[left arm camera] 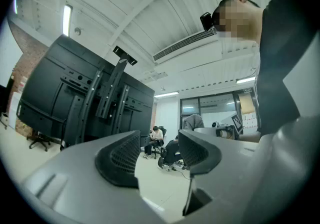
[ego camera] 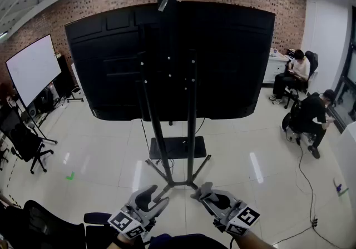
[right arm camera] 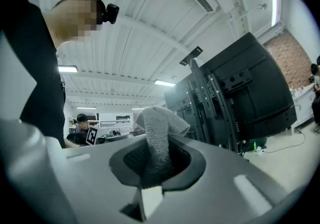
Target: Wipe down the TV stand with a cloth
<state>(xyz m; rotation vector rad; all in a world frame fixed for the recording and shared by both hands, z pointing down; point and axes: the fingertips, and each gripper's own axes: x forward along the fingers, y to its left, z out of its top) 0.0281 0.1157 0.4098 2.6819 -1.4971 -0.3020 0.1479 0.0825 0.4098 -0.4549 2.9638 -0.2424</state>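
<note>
Grey terry cloth (right arm camera: 159,133) pinched between the jaws of the right gripper (ego camera: 203,193), a folded wad standing up out of the clamp. Released and empty: left gripper (left arm camera: 159,150), jaws apart, nothing between them but far floor and seated people well behind. Both held low at the bottom of the head view, side by side, tips toward the TV stand (ego camera: 191,125).

Stand dead ahead, between the two grippers: twin black uprights rising from a splayed floor base, small shelf (ego camera: 177,147) low between them, back of the television (ego camera: 222,59) hung across the top. Long axis upright, so probably strokes up and down the posts rather than across. Base junction near both gripper tips in the head view. Right upright and right leg on the cloth's side, so likely the nearer reach for the cloth hand.

In the right gripper view, stand off to the right of the jaws, out of line with them and apart from the cloth. Judged: wiping not begun. Next calls for swinging the right gripper toward the posts and pressing the cloth on.
</note>
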